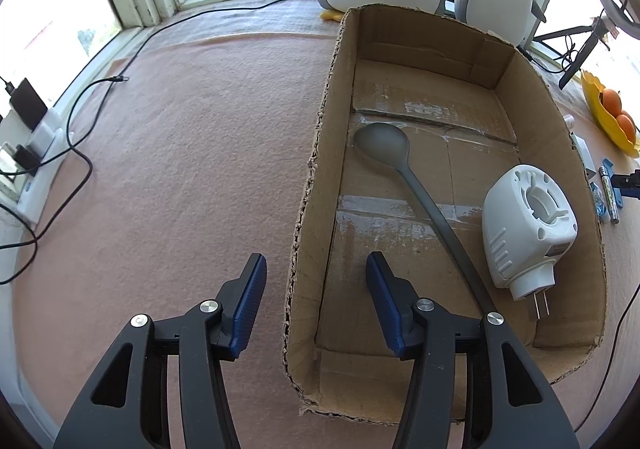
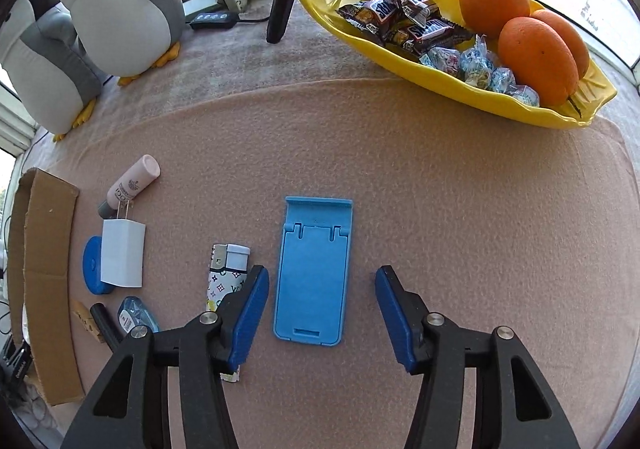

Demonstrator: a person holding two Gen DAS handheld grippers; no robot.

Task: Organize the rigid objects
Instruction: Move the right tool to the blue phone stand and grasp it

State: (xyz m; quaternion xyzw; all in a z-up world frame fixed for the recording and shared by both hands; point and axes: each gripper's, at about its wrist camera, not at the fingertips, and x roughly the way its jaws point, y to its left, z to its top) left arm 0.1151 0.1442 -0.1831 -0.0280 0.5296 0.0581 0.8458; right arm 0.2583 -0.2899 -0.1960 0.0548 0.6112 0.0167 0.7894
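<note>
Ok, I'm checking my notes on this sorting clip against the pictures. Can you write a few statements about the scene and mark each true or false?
1. The grey spoon lies inside the cardboard box. True.
2. The white plug-in device sits on the cloth outside the box. False: it is in the box.
3. The right gripper is shut on the blue phone stand. False: it is open above it.
4. The yellow dish holds oranges. True.
5. The left gripper is open. True.

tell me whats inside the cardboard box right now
Inside the cardboard box: a grey spoon and a white plug-in device. The spoon's handle end is hidden behind the left gripper's fingers.
</note>
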